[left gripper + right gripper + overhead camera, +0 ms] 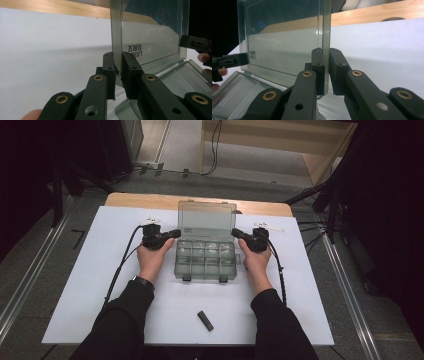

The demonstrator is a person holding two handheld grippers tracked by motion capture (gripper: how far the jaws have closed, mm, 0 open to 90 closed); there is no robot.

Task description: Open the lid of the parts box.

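Lid (207, 215) of one clear compartment box (205, 261), upright, pinched at its side edges between left tool (176, 233) and right tool (235, 233), both nearly closed. One small black block (205, 320) on worktop (90, 270), well behind both tools.

a white-topped table (100, 285) bears an open clear compartment box (206, 255) and a small black block (205, 320)

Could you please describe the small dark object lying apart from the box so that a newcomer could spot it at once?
Start at the white table top and find the clear organizer box at its middle, lid raised. Move from the box toward the person's edge: the small black bar lies there alone, slightly slanted. Unlike the see-through box, it is opaque, flat and touched by nothing.
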